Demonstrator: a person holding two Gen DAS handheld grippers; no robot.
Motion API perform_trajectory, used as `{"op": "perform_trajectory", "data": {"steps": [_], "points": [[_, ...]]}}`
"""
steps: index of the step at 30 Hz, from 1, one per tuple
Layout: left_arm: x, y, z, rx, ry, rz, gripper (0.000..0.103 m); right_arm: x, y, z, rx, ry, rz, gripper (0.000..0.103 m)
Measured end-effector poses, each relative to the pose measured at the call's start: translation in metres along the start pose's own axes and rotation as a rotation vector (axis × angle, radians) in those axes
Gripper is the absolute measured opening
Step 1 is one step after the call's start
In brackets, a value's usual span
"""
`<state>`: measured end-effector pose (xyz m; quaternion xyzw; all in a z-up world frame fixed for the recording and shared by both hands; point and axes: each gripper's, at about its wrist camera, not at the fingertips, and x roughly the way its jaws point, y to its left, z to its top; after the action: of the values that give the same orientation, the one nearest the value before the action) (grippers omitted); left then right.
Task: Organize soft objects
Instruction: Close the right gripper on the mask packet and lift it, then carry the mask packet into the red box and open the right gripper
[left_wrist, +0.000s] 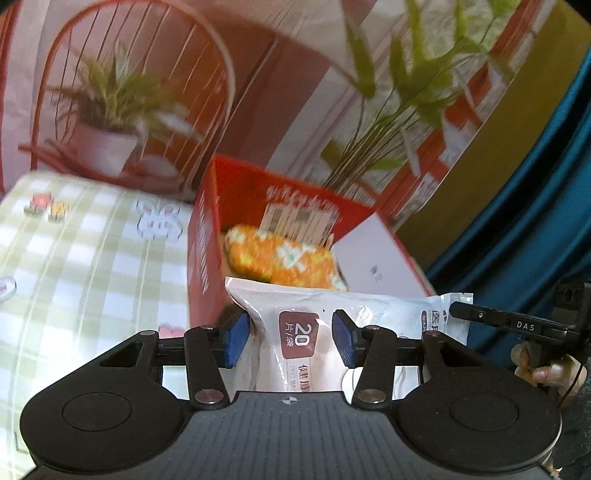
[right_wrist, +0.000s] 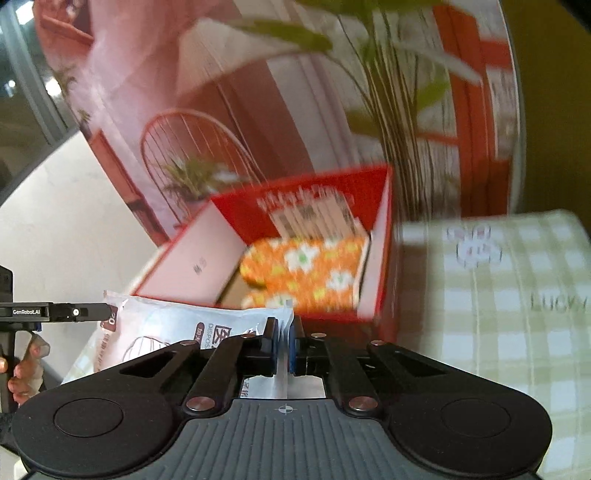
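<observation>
white mask packet (left_wrist: 332, 325) pinched by right gripper (right_wrist: 283, 341), left gripper (left_wrist: 291, 338) spread around it, before red box (right_wrist: 380, 258).

Left claw (left_wrist: 291, 338) agape, right claw (right_wrist: 283, 341) clamped

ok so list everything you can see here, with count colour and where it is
mask packet: one, white with a brown label, in front of the box, pinched at one edge by the right tool, its other end between the left tool's pads
box: one, red with a white lining, open, on the tablecloth
oven mitt: one, orange with white flowers, inside the box
tablecloth: one, green and white check, under the box
backdrop: one, printed with a chair and plants, behind the box
left tool: one, black with blue pads, pads apart around the packet
right tool: one, black with blue pads, shut on the packet's edge
</observation>
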<state>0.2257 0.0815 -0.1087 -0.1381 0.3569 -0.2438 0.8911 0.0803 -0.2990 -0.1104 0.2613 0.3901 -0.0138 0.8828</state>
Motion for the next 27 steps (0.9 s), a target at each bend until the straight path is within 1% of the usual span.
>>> {"op": "perform_trajectory", "data": {"steps": [5,8,13,16,18,20,23,27], "points": [[-0.016,-0.021,0.025,0.046,-0.092,-0.018,0.051,-0.026,0.011,0.024,-0.078,-0.129,0.002,0.003],[-0.019,-0.035,0.043,0.083,-0.145,-0.001,0.051,-0.035,0.019,0.043,-0.140,-0.207,-0.023,0.003],[-0.013,-0.047,0.065,0.087,-0.202,0.017,0.051,-0.040,0.027,0.073,-0.182,-0.322,-0.052,0.003],[-0.004,-0.051,0.074,0.092,-0.218,0.029,0.051,-0.035,0.023,0.086,-0.186,-0.369,-0.062,0.003],[0.004,-0.051,0.078,0.094,-0.212,0.045,0.051,-0.028,0.019,0.091,-0.175,-0.381,-0.070,0.003],[0.016,-0.050,0.079,0.103,-0.186,0.067,0.051,-0.018,0.013,0.096,-0.159,-0.372,-0.077,0.003],[0.036,-0.044,0.077,0.112,-0.134,0.082,0.051,-0.001,0.006,0.094,-0.156,-0.325,-0.100,0.003],[0.059,-0.038,0.069,0.118,-0.049,0.099,0.051,0.021,-0.006,0.082,-0.143,-0.256,-0.129,0.003]]}}
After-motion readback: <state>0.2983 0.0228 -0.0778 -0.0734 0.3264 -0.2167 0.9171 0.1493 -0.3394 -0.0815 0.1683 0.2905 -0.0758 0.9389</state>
